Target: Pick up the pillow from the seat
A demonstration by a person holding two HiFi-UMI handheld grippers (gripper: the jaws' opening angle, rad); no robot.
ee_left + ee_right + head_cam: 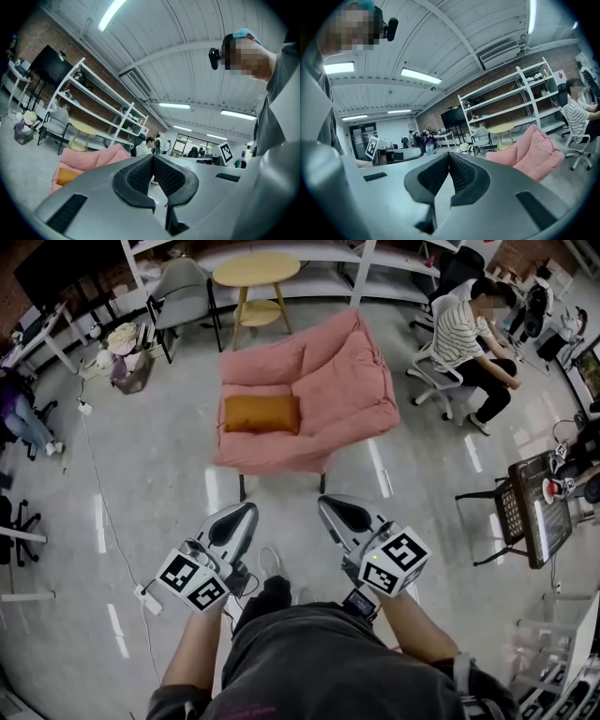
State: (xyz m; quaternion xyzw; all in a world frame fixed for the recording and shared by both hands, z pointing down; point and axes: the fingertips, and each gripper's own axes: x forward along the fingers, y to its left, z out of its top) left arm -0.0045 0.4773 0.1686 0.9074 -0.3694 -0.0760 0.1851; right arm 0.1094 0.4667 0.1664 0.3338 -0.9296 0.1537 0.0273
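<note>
No readable text or labels anywhere.

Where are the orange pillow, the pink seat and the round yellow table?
orange pillow (262, 414), head view, middle of its upper face.
pink seat (347, 381), head view, bare cushion to the right of the pillow.
round yellow table (256, 268), head view, centre of its top.

Right tongs closed, empty, pink armchair beyond
</note>
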